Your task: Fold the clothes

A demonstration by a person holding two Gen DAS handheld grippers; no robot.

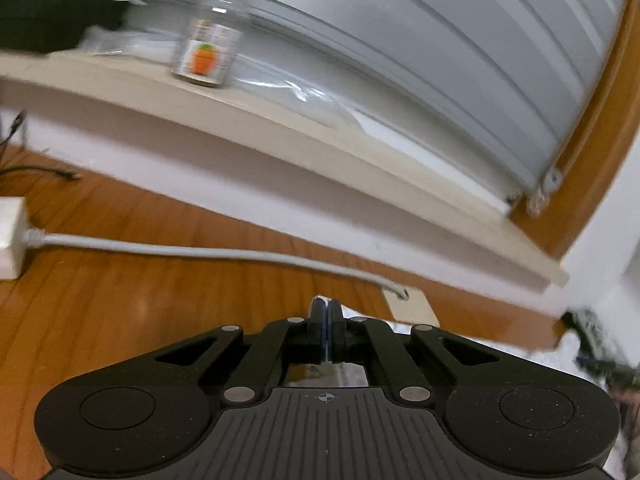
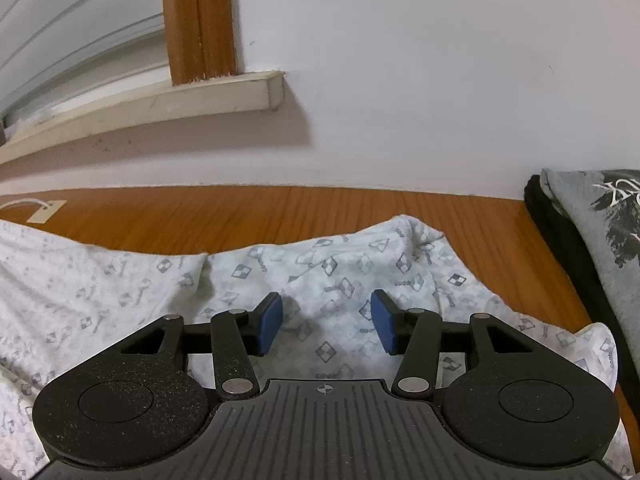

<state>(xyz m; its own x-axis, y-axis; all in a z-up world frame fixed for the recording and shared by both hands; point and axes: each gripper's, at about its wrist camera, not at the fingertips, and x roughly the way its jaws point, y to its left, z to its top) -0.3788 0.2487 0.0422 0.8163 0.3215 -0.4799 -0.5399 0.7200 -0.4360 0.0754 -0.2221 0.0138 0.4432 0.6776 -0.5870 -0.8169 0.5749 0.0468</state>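
A white cloth with a grey diamond print [image 2: 328, 264] lies rumpled on the wooden tabletop [image 2: 240, 216]. My right gripper [image 2: 326, 324] hovers just over it, open, with its blue pads [image 2: 270, 322] apart and only flat fabric showing between them. In the left wrist view, my left gripper [image 1: 326, 320] is shut, fingers pressed together near the table's back edge. A strip of the same cloth [image 1: 480, 344] shows to its right and under its linkage. A white sliver sits at the fingertips; whether cloth is pinched there I cannot tell.
A folded grey printed T-shirt [image 2: 592, 240] rests on a dark garment at the right edge. A white cable [image 1: 200, 250] runs across the wood from a white power block [image 1: 10, 236]. On the window sill [image 1: 280, 136] stand a jar with an orange label [image 1: 206, 54] and clear plastic.
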